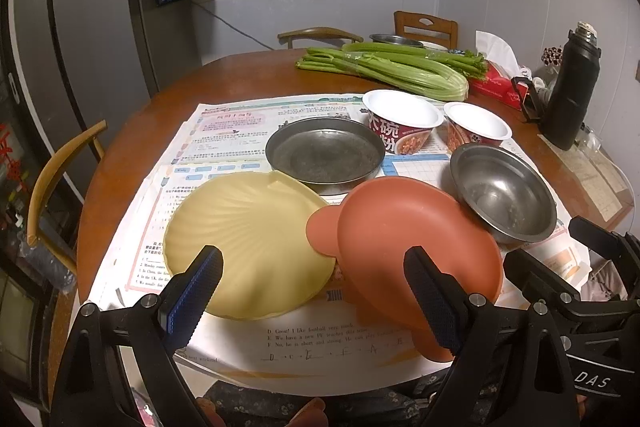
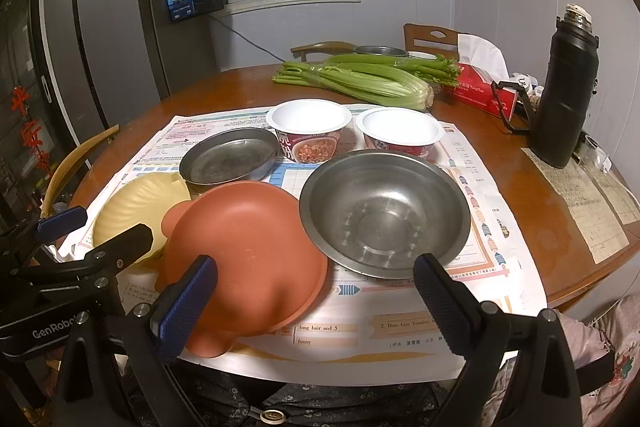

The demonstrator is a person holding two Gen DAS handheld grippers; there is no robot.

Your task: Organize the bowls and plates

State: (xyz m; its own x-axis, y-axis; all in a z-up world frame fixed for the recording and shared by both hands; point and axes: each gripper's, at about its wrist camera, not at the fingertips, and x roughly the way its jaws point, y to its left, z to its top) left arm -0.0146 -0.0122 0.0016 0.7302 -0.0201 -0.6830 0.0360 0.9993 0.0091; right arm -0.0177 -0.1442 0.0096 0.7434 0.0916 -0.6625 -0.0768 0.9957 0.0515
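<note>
Left wrist view: left gripper (image 1: pixel 314 301) and right gripper (image 2: pixel 316 301) hover released at the bench's near edge; nothing is stacked yet. Terracotta plate (image 2: pixel 244 255) overlaps yellow shell plate (image 1: pixel 248 243); lifting it likely comes first.

We read "GenRobot", cut at the frame, on the left gripper (image 2: pixel 100 243) body, and "DAS" on the right gripper (image 1: pixel 560 251) body. The newspaper (image 2: pixel 360 327) carries "long hair and 5", "funny", "Does Gus Yundou"; from the left wrist view also "Great! I like football very much". The noodle cup (image 1: pixel 402 123) shows "大碗".
</note>
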